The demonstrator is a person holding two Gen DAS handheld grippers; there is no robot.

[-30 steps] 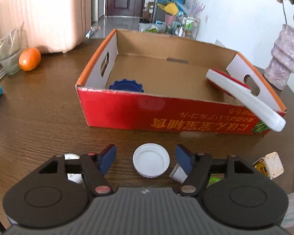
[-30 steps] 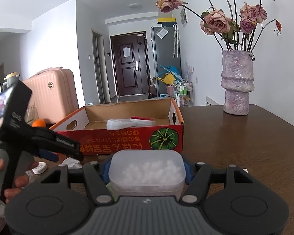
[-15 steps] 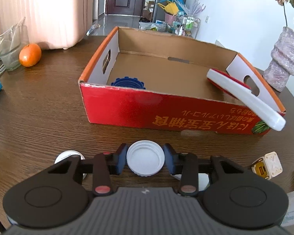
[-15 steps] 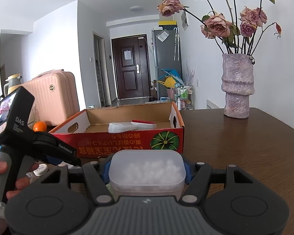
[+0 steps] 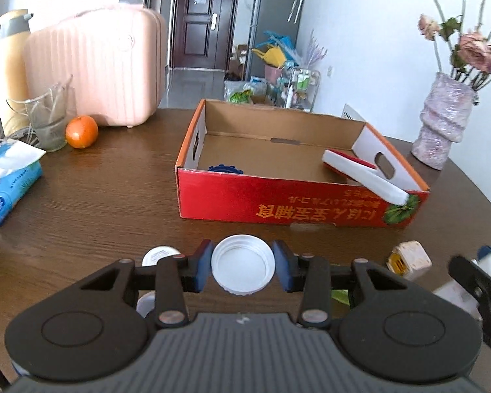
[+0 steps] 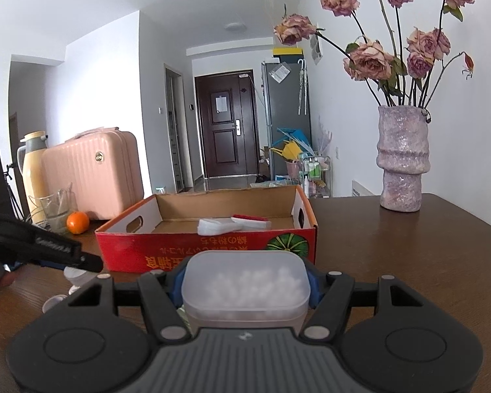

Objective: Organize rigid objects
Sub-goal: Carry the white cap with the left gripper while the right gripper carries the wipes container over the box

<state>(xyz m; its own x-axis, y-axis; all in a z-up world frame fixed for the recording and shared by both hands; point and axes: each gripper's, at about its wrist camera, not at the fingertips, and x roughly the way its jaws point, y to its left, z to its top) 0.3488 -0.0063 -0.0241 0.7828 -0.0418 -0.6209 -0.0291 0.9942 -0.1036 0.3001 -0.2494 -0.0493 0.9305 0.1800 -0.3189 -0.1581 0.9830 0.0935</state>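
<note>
A round white lid (image 5: 243,264) is pinched between the blue pads of my left gripper (image 5: 243,267), lifted a little off the brown table in front of the red cardboard box (image 5: 298,201). Inside that box lie a blue cap (image 5: 225,169) at the left and a long white and red piece (image 5: 363,172) leaning on the right corner. My right gripper (image 6: 245,283) is shut on a translucent plastic box of white pellets (image 6: 245,286), held low before the same red box (image 6: 209,249).
A small white lid (image 5: 158,255) and a cream cube (image 5: 408,259) lie on the table near my left gripper. An orange (image 5: 81,131), a glass (image 5: 47,124), a tissue pack (image 5: 6,177), a pink suitcase (image 5: 98,68) and a vase (image 5: 443,124) stand around the box.
My left gripper closed on the white lid and then rose and pulled back with it, so the box looks farther off. The right gripper kept still with its box.
</note>
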